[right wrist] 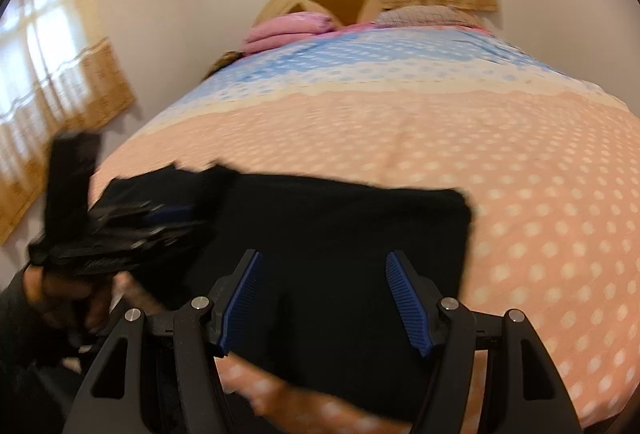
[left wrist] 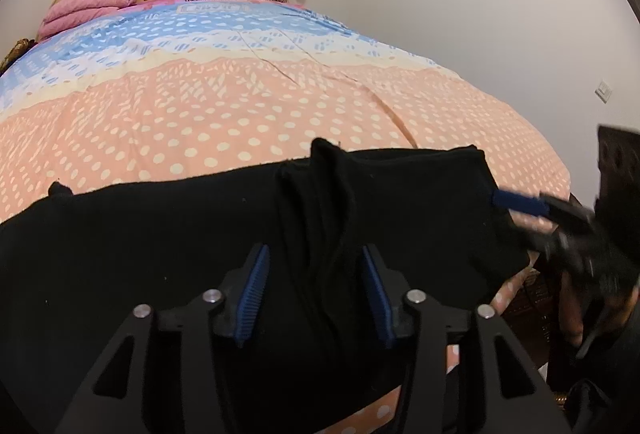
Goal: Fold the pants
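Two tools, both with jaws apart, gripping nothing. Left tool (left wrist: 314, 294) straddles a raised ridge of the black pants (left wrist: 180, 234); right tool (right wrist: 324, 298) hovers over their right end. Pants lie flat at the near edge of the bed (left wrist: 240, 106), long axis across it, left to right. Likely step: next fold. Pinch all layers at the end, carry it level across, and match the edges before letting go.

Soft daylight came thru curtained windows (right wrist: 48, 46), no hard shadows. Heavy fisheye warp w/ dark vignette at corners. Right wrist view was motion-blurred; black pants (left wrist: 160, 234) lost detail.
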A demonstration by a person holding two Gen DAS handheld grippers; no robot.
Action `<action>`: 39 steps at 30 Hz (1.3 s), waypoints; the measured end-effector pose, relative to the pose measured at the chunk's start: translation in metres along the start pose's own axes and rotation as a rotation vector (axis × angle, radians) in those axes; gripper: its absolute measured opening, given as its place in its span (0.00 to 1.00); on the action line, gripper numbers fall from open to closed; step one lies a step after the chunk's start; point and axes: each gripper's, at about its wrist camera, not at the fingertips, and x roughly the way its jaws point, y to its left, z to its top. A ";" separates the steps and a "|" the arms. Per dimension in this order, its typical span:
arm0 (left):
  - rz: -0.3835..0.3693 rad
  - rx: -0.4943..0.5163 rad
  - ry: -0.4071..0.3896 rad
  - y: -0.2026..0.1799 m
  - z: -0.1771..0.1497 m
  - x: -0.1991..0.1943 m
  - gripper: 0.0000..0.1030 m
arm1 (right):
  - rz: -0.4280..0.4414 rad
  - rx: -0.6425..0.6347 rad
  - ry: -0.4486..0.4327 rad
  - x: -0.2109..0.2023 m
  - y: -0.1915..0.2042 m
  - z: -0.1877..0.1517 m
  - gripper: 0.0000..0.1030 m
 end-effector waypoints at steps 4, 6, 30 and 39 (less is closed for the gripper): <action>-0.004 -0.004 -0.004 0.000 -0.001 0.000 0.55 | 0.048 -0.114 0.104 0.027 0.033 -0.025 0.64; -0.006 -0.009 -0.003 0.001 -0.001 0.001 0.58 | 0.006 -0.178 0.085 0.029 0.042 -0.029 0.67; 0.600 -0.414 -0.150 0.266 -0.083 -0.164 0.79 | 0.032 0.067 -0.136 -0.011 -0.006 -0.014 0.68; 0.492 -0.454 -0.153 0.271 -0.089 -0.136 0.71 | 0.016 0.070 -0.140 -0.011 -0.007 -0.015 0.68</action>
